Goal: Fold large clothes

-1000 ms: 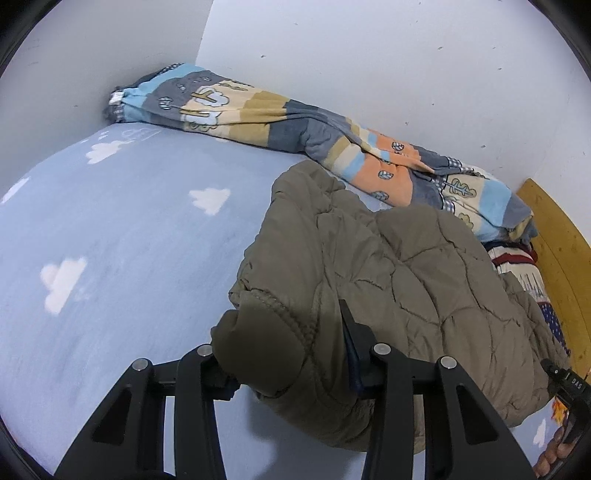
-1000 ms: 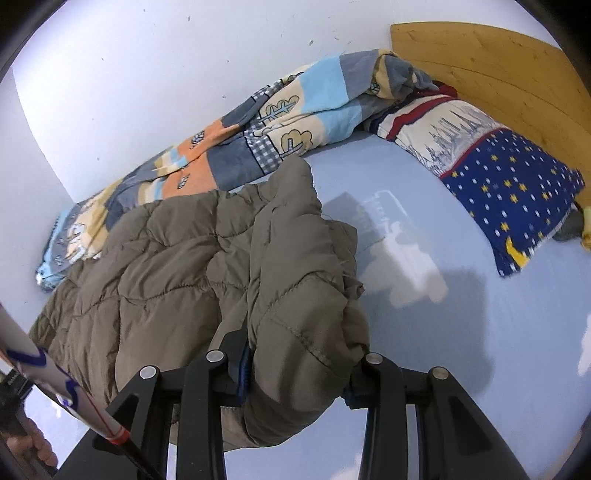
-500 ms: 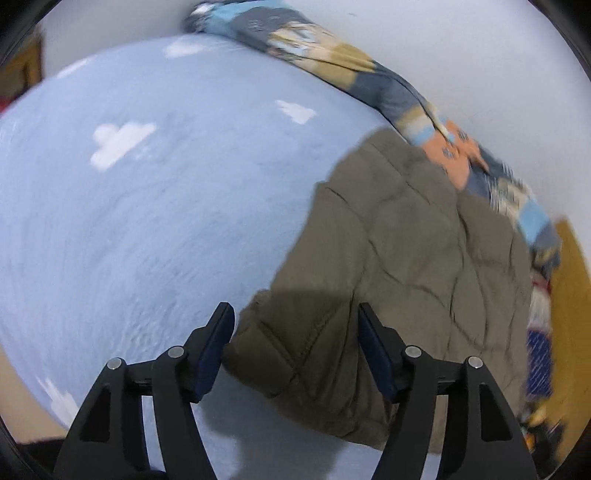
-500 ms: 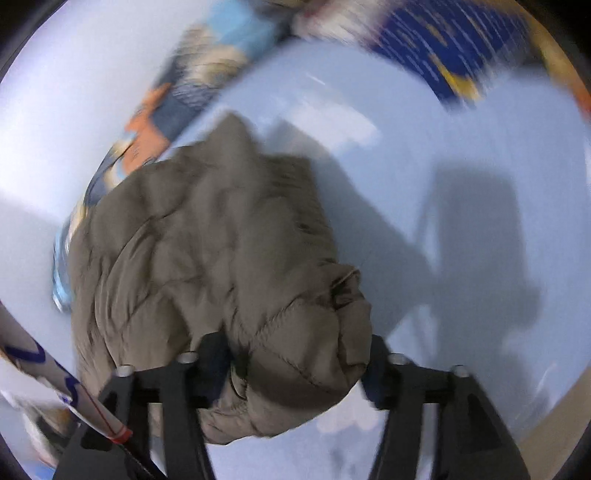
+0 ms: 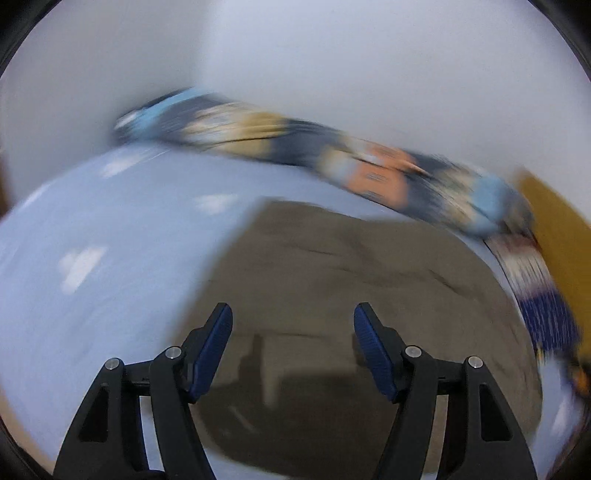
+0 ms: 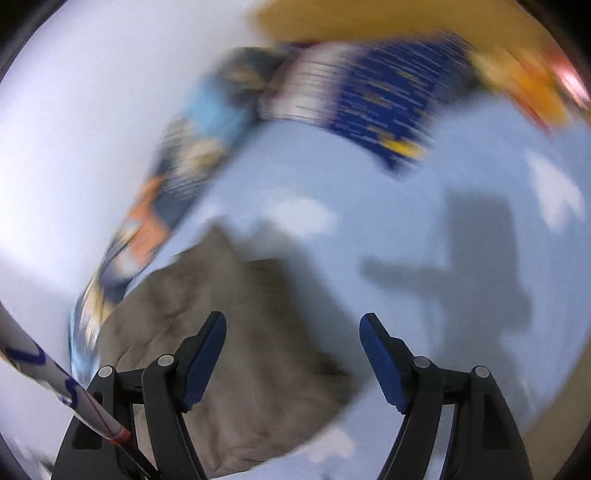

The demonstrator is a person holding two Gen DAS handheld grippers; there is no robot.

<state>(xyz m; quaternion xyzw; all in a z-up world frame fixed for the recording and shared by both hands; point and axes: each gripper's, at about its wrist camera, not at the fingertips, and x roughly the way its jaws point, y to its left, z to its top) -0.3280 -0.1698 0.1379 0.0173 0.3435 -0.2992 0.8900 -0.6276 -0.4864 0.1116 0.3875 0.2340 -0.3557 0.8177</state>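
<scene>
Both views are motion-blurred. An olive quilted jacket (image 5: 351,295) lies folded on the light blue cloud-print bed sheet (image 5: 92,266). My left gripper (image 5: 291,325) is open and empty, held above the jacket's near edge. In the right wrist view the jacket (image 6: 229,350) lies at lower left. My right gripper (image 6: 293,332) is open and empty above the jacket's right edge and the sheet (image 6: 424,229).
A patchwork quilt (image 5: 332,155) lies bunched along the white wall behind the jacket. A dark blue star-print pillow (image 6: 388,107) rests against the wooden headboard (image 6: 369,22). A white sleeve with blue marks (image 6: 48,380) crosses the right view's lower left.
Both grippers have opened and let go of the jacket, which now lies flat on the bed. Both have pulled back and up, and are moving fast.
</scene>
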